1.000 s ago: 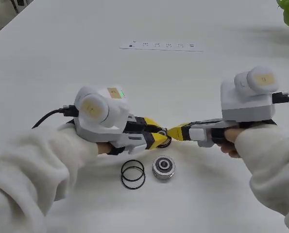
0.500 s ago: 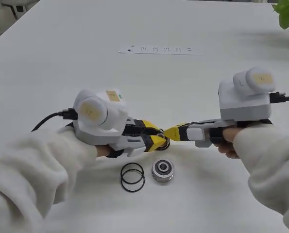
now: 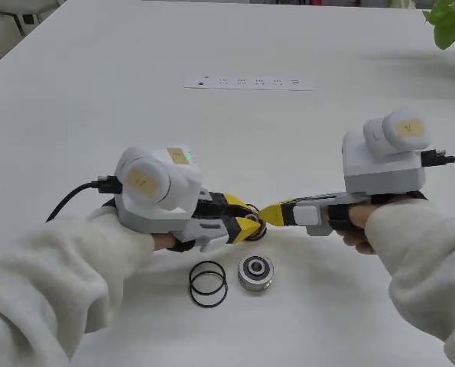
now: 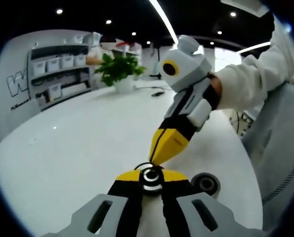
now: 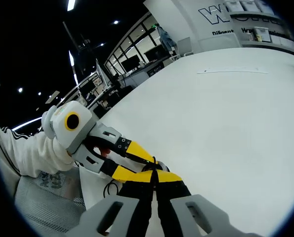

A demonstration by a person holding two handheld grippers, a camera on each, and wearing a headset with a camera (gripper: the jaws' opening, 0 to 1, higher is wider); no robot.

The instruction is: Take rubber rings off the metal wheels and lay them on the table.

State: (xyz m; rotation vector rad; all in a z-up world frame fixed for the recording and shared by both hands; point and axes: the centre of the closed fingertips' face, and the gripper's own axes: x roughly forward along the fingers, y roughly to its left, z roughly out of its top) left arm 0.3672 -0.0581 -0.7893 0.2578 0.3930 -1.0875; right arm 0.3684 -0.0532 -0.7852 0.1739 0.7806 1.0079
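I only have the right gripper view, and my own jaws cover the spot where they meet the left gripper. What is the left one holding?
Observer: The left gripper is shut on a metal wheel. The left gripper view shows it face-on between the jaws.
Operator: Where is my tip on it?
Observer: The right gripper, jaws together, meets the wheel's upper rim. I cannot tell whether it has pinched a ring.
Operator: Anything already on the table?
Observer: In the head view, two black rubber rings lie overlapping on the table, with a second wheel just beside them.
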